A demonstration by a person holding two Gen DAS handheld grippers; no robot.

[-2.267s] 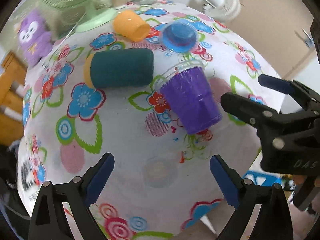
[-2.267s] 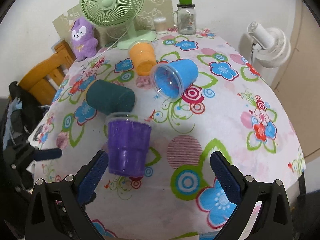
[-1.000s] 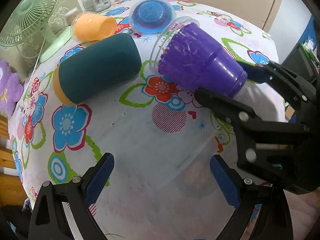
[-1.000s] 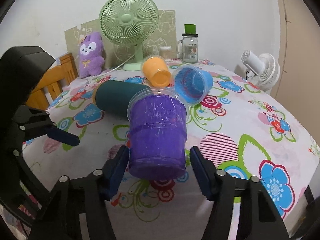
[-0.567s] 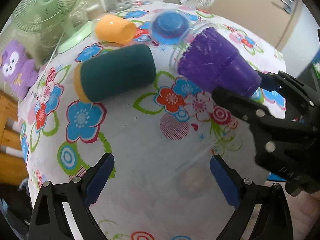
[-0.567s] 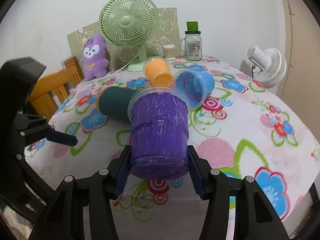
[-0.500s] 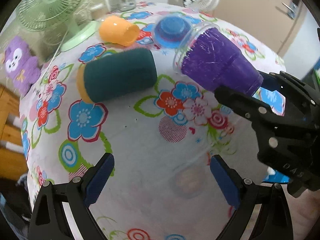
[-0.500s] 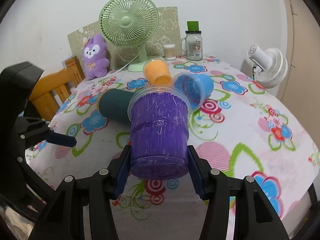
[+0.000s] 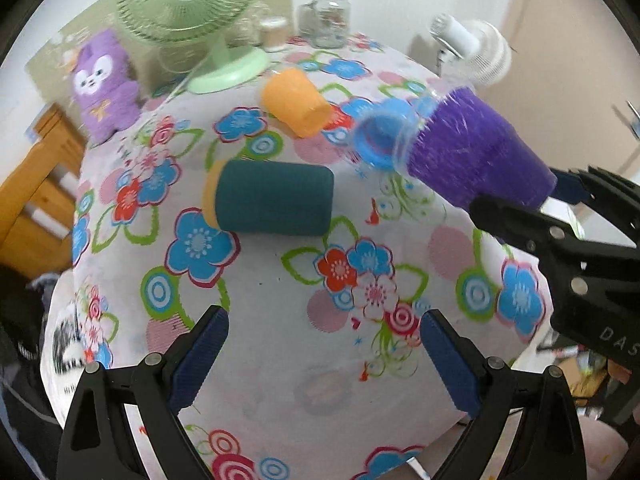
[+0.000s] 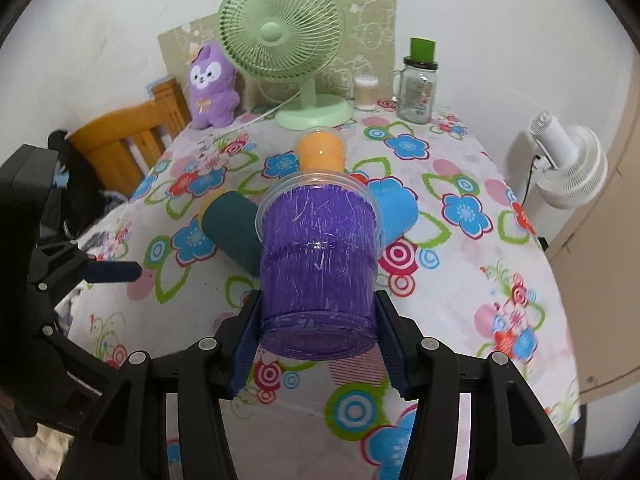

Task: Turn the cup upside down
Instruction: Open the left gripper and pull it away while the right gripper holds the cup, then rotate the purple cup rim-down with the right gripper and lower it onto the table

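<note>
My right gripper (image 10: 316, 344) is shut on the base of a purple cup (image 10: 318, 276) and holds it on its side in the air above the flowered table (image 10: 500, 288), mouth pointing away. The left wrist view shows the same purple cup (image 9: 476, 156) at upper right, clamped by the right gripper (image 9: 552, 200). My left gripper (image 9: 324, 356) is open and empty over the table's near part. A dark teal cup (image 9: 272, 204), an orange cup (image 9: 296, 104) and a blue cup (image 9: 380, 140) lie on their sides.
A green desk fan (image 10: 288, 48), a purple plush toy (image 10: 210, 84), a glass jar with a green lid (image 10: 416, 88) and a small white cup (image 10: 366, 92) stand at the table's far edge. A wooden chair (image 10: 128, 136) is at left, a white fan (image 10: 568, 164) at right.
My right gripper closed on the purple cup's base and lifted it off the table. Both views have risen and pulled back. The left gripper stays open.
</note>
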